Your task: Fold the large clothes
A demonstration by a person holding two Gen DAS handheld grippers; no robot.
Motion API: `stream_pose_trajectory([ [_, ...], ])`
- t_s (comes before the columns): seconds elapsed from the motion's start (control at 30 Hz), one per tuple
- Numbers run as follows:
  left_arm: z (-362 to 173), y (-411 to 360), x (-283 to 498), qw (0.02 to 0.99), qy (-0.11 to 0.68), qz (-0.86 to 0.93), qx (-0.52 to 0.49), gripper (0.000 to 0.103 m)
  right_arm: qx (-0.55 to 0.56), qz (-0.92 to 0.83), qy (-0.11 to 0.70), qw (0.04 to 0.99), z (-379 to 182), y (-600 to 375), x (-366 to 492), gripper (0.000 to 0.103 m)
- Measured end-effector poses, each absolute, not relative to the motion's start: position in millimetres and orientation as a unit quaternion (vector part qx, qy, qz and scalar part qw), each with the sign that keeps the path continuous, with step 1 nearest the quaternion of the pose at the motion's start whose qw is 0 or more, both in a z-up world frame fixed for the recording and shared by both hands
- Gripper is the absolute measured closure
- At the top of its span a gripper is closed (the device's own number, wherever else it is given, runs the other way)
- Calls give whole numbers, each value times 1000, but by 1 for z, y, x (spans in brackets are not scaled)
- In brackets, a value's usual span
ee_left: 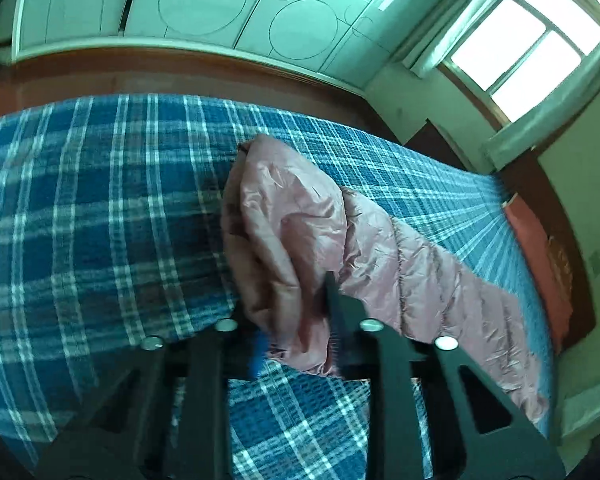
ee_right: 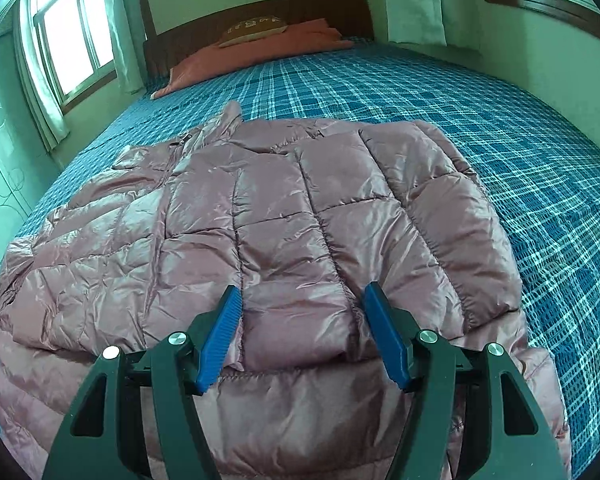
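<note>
left wrist view shows the left tool (ee_left: 296, 320) clamped on a bunched fold of the pink puffer jacket (ee_left: 296, 220) over the blue plaid bed (ee_left: 100, 208), while the right tool (ee_right: 302, 336) hovers with its blue pads (ee_right: 220, 340) apart above the jacket spread flat on the bed
</note>
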State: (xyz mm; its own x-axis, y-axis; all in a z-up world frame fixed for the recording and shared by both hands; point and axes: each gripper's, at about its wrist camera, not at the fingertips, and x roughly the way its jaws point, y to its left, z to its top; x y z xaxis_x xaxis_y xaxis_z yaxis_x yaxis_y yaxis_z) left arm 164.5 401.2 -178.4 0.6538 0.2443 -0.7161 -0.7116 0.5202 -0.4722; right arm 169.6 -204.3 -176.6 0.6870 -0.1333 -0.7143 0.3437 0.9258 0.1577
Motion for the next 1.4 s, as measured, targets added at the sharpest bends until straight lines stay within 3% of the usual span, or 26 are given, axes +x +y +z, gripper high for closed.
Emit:
stream_pose_trajectory([
  [0.2,-137,365,192,874,275,272,-294,95,146,-130,366,910,-177,-206,167,40],
  [0.5,-93,209,275,938,288,107,-157,96,163,-120,362,910,-179,-213,164,40],
  [0.77,-109,62,313,949,311,6,-45,96,175,-113,359,910,-180,-219,162,40],
  [1.1,-181,-28,331,925,379,-25,21,96,174,-112,363,908,-182,-221,163,39],
  [1.17,-186,-42,325,922,386,-28,30,94,174,-110,364,908,-181,-220,165,38],
  [1.27,-176,-48,316,924,379,-44,26,75,169,-109,368,908,-181,-217,168,36],
  [1.33,-164,-47,304,926,374,-56,17,56,167,-110,371,907,-180,-215,169,36],
  [1.4,-152,-41,291,929,365,-66,9,51,164,-114,372,906,-176,-214,168,36],
])
